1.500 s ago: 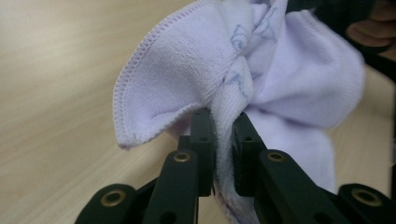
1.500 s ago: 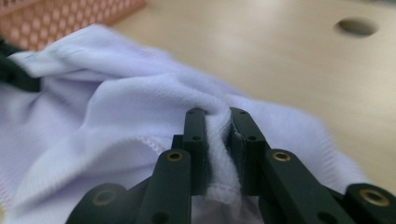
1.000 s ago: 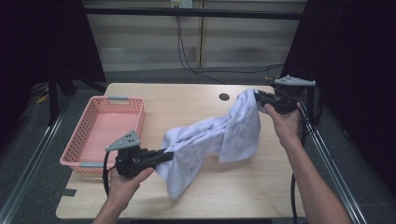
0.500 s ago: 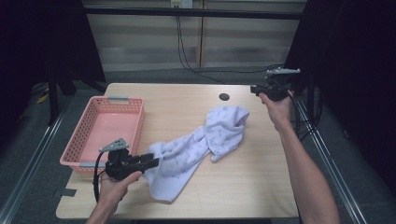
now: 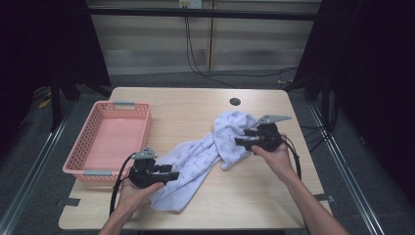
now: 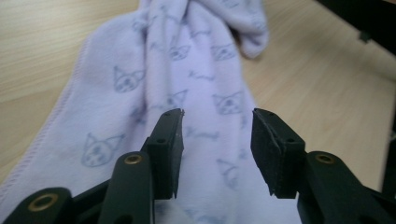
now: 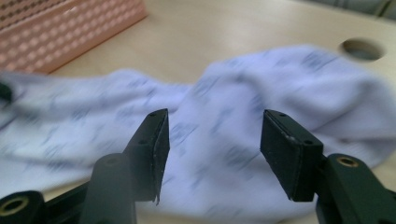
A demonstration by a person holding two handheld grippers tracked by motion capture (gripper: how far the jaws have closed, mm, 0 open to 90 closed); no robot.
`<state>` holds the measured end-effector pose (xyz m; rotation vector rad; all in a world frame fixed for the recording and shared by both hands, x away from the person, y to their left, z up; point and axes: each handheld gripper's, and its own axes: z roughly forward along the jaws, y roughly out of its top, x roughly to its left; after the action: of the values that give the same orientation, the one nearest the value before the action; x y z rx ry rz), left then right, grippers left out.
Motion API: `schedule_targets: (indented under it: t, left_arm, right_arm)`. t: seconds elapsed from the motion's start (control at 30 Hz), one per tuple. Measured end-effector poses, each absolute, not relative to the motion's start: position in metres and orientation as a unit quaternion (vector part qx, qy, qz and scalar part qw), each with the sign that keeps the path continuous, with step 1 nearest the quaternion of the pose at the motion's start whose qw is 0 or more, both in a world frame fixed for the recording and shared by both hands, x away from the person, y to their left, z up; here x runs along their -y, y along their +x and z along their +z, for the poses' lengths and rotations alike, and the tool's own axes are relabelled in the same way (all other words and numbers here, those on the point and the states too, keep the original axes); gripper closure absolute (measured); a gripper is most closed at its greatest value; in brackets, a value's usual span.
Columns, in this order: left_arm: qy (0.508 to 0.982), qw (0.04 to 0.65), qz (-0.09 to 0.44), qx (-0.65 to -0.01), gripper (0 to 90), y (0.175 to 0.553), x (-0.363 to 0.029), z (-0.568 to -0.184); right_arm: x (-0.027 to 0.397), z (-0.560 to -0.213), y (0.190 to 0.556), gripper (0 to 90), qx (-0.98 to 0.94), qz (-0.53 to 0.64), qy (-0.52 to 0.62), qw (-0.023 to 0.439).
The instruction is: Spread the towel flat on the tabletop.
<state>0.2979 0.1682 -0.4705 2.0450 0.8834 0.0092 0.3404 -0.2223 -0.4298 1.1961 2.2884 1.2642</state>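
A pale lilac towel [image 5: 205, 154] printed with cat faces lies crumpled in a diagonal strip across the table. My left gripper [image 5: 172, 175] hovers at its near left end. Its jaws have just been opening, then eased in slightly, and stand apart over the towel [image 6: 154, 70] without pressing it [image 6: 217, 116]. My right gripper [image 5: 241, 137] sits at the bunched far right end. Its jaws have just been opening too; they stand wide [image 7: 215, 116] with the blurred towel [image 7: 280, 79] beyond them, not gripped.
A pink plastic basket [image 5: 115, 142] with nothing in it stands at the table's left side, and its mesh wall [image 7: 70, 28] is in the right gripper view. A round cable hole [image 5: 235, 102] lies near the back edge. Bare wood shows at the front right.
The towel was held stretched in the air between both grippers; now it lies on the table. Both hands have come down, both sets of jaws have let go, and the right hand has moved nearer.
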Motion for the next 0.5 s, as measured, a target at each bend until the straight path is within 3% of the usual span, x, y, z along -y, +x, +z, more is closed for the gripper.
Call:
schedule_targets:
  t: [0.17, 0.27, 0.47, 0.5]
  left_arm:
    - [0.85, 0.401, 0.021, -0.34, 63.2, 0.294, -0.158, -0.481]
    - [0.867, 0.389, 0.026, -0.31, 63.2, 0.283, -0.145, -0.48]
    - [0.872, 0.373, 0.005, -0.316, 61.2, 0.284, -0.138, -0.491]
    - [0.872, 0.373, 0.012, -0.318, 66.1, 0.284, -0.137, -0.492]
  right_arm:
    - [0.201, -0.459, 0.31, 38.8, -0.817, 0.421, 0.38, 0.104]
    - [0.199, -0.47, 0.313, 38.5, -0.818, 0.415, 0.385, 0.1]
    - [0.191, -0.497, 0.324, 37.0, -0.829, 0.383, 0.394, 0.099]
    - [0.189, -0.5, 0.325, 47.1, -0.829, 0.38, 0.392, 0.118]
